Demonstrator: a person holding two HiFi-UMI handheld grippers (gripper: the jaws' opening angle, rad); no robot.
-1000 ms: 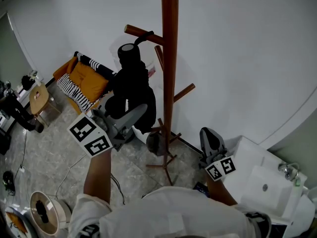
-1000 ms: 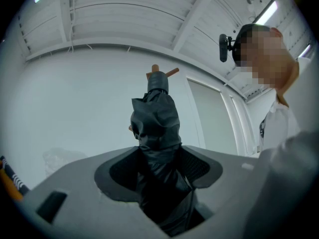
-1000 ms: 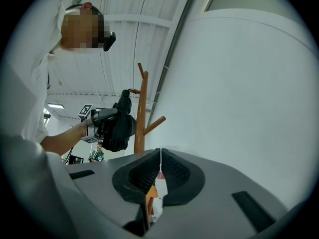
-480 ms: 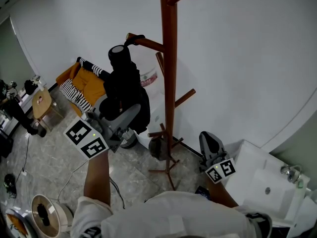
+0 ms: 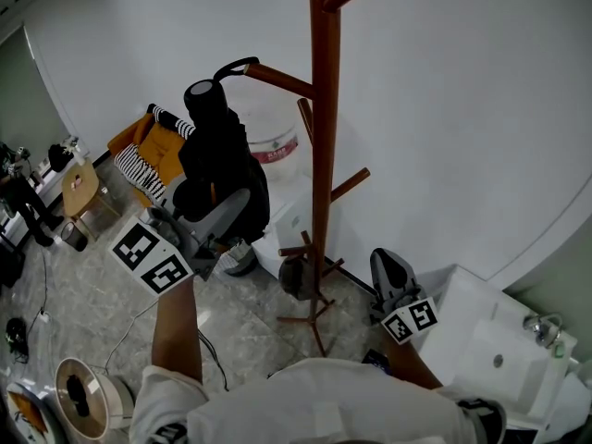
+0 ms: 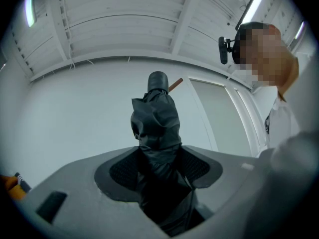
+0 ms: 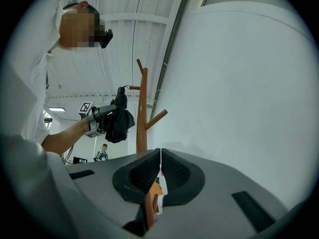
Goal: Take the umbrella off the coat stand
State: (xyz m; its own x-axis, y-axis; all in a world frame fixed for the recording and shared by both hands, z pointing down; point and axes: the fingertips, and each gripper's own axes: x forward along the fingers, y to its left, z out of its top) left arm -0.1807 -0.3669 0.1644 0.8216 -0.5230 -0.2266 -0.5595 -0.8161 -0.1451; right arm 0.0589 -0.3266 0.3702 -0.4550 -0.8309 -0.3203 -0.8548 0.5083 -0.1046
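Our left tool [image 5: 225, 218] clamps the folded black umbrella [image 5: 215, 160] around its body, so we can steer its strap loop [image 5: 233, 65] along the left peg [image 5: 277, 79] of the coat stand [image 5: 322, 165]. The loop sits at the peg's tip. Our right tool [image 5: 392, 268] is closed on nothing and waits low at the near right.

In my head view, open air lies left of the upper peg [image 5: 277, 80], past its tip. The pole [image 5: 322, 137] and wall [image 5: 462, 109] block the right, and a short peg [image 5: 302, 118] juts beside the umbrella [image 5: 217, 165].
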